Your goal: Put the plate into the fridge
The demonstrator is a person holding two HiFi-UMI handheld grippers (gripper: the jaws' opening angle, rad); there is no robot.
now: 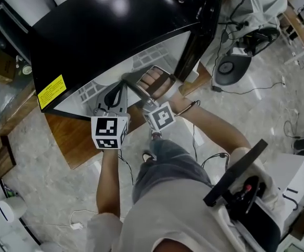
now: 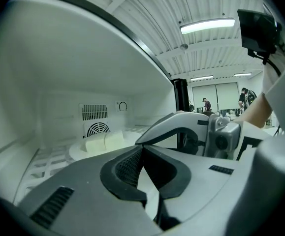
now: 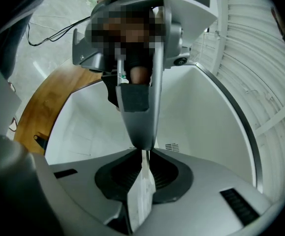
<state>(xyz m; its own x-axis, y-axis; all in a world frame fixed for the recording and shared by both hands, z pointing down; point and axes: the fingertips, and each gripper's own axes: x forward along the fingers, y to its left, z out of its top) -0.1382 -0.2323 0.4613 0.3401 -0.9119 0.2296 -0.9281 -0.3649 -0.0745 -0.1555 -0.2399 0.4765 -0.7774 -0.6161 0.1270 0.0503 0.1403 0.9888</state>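
A white plate (image 2: 80, 152) with two pale blocks (image 2: 103, 142) on it rests on the shelf inside the open black fridge (image 1: 115, 30), in front of the back wall's round vent (image 2: 98, 128). Neither gripper touches the plate. My left gripper (image 2: 142, 150) reaches into the white interior with its jaw tips together and nothing held. My right gripper (image 3: 143, 154) comes in from the right, jaws nearly closed, with only a thin white sliver showing behind the tips. The two grippers' tips almost meet, seen in the head view as left gripper (image 1: 119, 84) and right gripper (image 1: 125, 79).
The fridge stands on a low wooden board (image 1: 73, 135). Its white side wall (image 2: 44, 73) curves close on the left, and a wire shelf (image 2: 46, 162) lies below. Cables (image 1: 257, 91) and a round stand base (image 1: 228, 67) lie on the floor to the right.
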